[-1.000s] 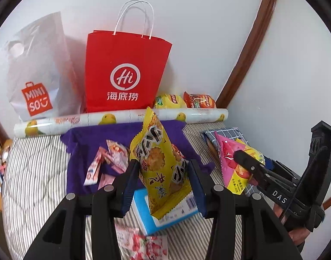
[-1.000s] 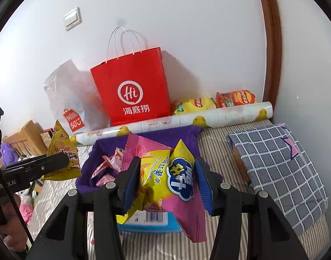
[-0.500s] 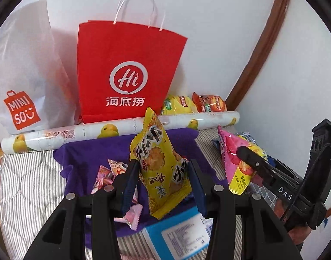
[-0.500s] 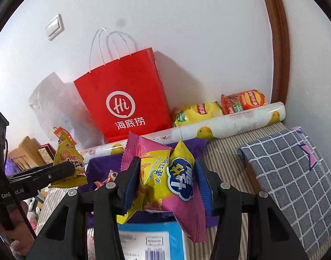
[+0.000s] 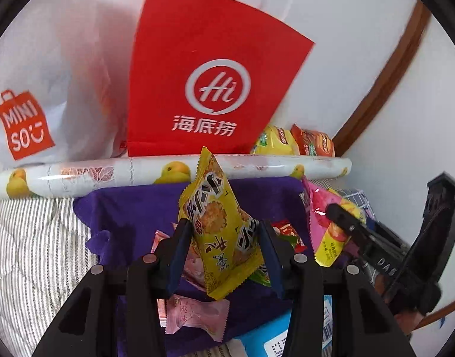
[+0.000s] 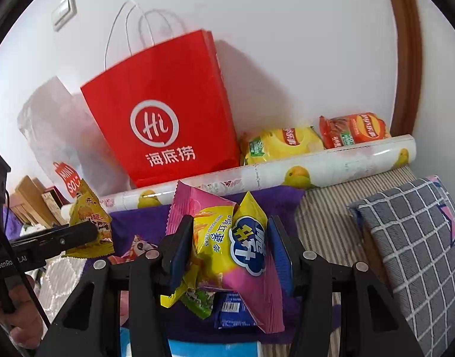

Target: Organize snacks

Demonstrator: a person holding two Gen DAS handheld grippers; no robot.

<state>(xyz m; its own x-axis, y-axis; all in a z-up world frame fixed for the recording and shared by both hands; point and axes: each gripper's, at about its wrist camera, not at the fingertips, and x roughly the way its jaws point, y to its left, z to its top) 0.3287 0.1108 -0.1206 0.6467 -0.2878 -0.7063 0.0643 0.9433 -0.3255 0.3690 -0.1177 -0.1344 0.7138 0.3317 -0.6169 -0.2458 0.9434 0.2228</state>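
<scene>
Both grippers have been carried forward toward the wall. In the left wrist view the red bag (image 5: pixel 209 80) now fills most of the upper picture, where a second ago it stood smaller and farther off, and the purple cloth (image 5: pixel 132 217) lies directly under the jaws instead of ahead of them. The grips have not changed. It is judged that both packets are being brought to the cloth, or to the bags behind it, to be put with the other snacks, and that release is close.

The left gripper (image 5: pixel 224 253) is closed narrowly on a yellow packet (image 5: pixel 218 232), which is held upright above the cloth, its crimped top pointing at the printed roll (image 5: pixel 108 172). The packet is puffed, glossy, printed with a round cracker and black characters. The right gripper (image 6: pixel 229 253) is clamped on a pink packet (image 6: pixel 227 247), yellow and pink with a blue badge, tilted, its lower corner hanging past the jaws. It too is held above the cloth.

Small pink sweets (image 5: pixel 194 315) and a blue box (image 5: pixel 266 339) lie below. Two chip bags (image 6: pixel 314 136) rest behind the roll against the wall.
</scene>
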